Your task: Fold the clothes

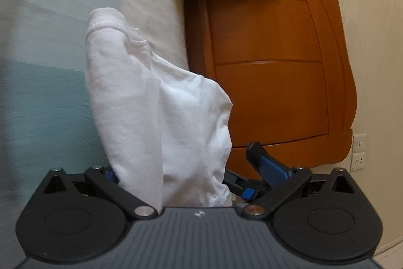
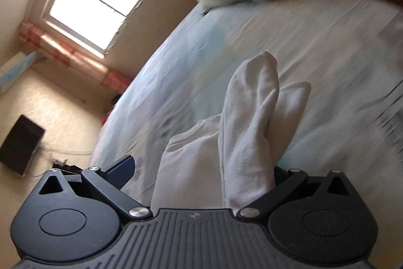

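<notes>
The white garment hangs in the air above the bed, bunched between both claws. The left claw has its fingers spread wide with cloth draped through the gap; whether it pinches any fabric I cannot tell. The right claw looks the same, the garment slumped between splayed fingers. It looks light, limp cotton that will sag and slide, so I'd grip at a hemmed edge or seam near the corners
</notes>
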Available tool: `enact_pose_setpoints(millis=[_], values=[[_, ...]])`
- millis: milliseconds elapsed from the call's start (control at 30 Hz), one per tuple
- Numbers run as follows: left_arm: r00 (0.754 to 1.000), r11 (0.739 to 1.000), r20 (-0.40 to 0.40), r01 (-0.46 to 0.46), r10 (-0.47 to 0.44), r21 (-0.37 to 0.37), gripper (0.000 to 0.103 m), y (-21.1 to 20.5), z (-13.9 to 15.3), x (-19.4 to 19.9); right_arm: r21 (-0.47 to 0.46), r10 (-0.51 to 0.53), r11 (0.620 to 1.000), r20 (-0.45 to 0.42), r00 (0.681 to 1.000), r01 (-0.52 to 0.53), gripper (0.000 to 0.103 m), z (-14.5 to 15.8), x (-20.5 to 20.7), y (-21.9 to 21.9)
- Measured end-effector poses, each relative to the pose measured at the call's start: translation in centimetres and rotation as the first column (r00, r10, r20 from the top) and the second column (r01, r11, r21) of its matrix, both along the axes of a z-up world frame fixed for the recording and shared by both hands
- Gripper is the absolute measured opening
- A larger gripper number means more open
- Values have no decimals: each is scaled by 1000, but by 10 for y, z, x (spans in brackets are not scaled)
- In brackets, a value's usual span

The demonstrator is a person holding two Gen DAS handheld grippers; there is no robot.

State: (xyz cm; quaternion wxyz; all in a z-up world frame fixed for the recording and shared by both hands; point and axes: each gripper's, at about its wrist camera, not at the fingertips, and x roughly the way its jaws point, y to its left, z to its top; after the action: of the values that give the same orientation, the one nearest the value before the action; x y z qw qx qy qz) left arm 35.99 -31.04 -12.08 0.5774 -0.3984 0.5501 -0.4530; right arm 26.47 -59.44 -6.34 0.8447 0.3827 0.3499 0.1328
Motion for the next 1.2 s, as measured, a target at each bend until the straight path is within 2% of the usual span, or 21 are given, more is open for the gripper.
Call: enact_pose_setpoints(millis=[133, 233, 367, 467, 533, 633, 700, 767, 833, 900, 967, 1000, 1033, 1067, 1133, 1200], values=[[999, 999, -28, 42, -43, -21, 101, -48, -11, 7, -37, -38, 999, -18, 999, 37, 103, 0, 4, -45], [996, 998, -66, 66, -67, -22, 101, -71, -26, 7, -53, -61, 997, -47, 997, 59, 103, -11, 7, -70], [990, 996, -110, 89, -86, 21, 101, -83, -53, 3, -73, -96, 993, -113, 989, 88, 103, -42, 10, -95], [992, 991, -73, 108, -102, 73, 101, -72, -59, 0, -182, -155, 975, -157, 975, 126, 103, -64, 6, -100], [994, 988, -3, 107, -107, 110, 101, -53, -52, -1, -312, -221, 935, -138, 966, 170, 103, -61, -2, -102], [989, 984, 122, 61, -82, 167, 101, -30, -34, 3, -436, -256, 871, -14, 967, 225, 103, -37, -24, -93], [979, 980, 192, 24, -63, 197, 102, -21, -24, 10, -500, -213, 836, 81, 974, 224, 103, -18, -34, -74], [973, 977, 222, 12, -60, 212, 102, -22, -18, 14, -538, -136, 821, 135, 981, 188, 103, -13, -39, -54], [969, 975, 237, 11, -64, 221, 102, -23, -15, 15, -603, -78, 785, 133, 988, 143, 103, -22, -39, -30], [964, 970, 251, 23, -85, 242, 102, -22, -16, 9, -656, -69, 747, 86, 994, 108, 103, -44, -37, -17], [947, 952, 293, 35, -129, 304, 102, -23, -15, 2, -695, -76, 714, 35, 997, 79, 103, -71, -34, -16], [938, 942, 312, 40, -151, 334, 102, -23, -15, -1, -724, -85, 686, 19, 996, 73, 103, -83, -32, -16], [927, 930, 331, 44, -174, 365, 102, -23, -15, -5, -734, -87, 675, 24, 996, 77, 103, -89, -34, -18], [916, 918, 349, 48, -198, 395, 102, -24, -15, -8, -722, -97, 686, 27, 995, 86, 103, -87, -35, -20], [872, 880, 411, 45, -265, 473, 102, -28, -9, -17, -713, -123, 693, 21, 992, 101, 103, -74, -36, -18], [832, 862, 463, 35, -305, 505, 102, -32, -1, -21, -714, -120, 690, 42, 992, 114, 103, -60, -42, -11]])
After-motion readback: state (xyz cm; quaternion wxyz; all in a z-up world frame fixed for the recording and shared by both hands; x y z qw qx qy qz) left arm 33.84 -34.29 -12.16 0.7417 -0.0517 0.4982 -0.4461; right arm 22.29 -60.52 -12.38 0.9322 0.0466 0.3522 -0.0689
